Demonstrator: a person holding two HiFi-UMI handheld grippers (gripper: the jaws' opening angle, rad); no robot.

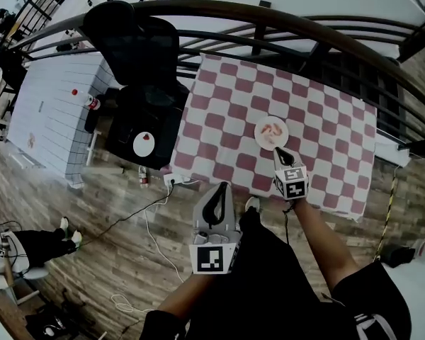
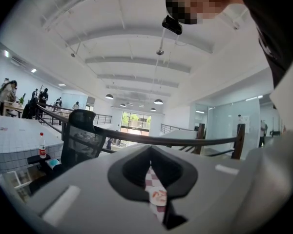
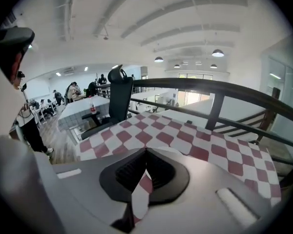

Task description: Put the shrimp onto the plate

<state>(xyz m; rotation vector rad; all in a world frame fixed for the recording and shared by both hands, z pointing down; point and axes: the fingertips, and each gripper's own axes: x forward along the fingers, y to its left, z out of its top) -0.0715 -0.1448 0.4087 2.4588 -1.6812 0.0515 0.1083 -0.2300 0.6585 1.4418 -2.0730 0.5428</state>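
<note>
Judging by how things lie, the job looks done: the shrimp (image 1: 272, 132) rest on the small white plate (image 1: 258, 129), which sits on the worktop (image 1: 326, 140) under a red-and-white checked cloth (image 1: 219, 112). The main risk is the right tool (image 1: 278, 152), which hangs just beside the plate's near rim. A careless sweep could clip the rim and tip the shrimp off. A snag in the cloth could drag the plate along with it. Its 2 jaws are pressed together with nothing between them, and only the cloth shows through the thin slit. The left tool (image 1: 219, 190) is held well back from the plate, off the worktop's near edge. It is closed and empty too, pointing roughly level toward the plate.
</note>
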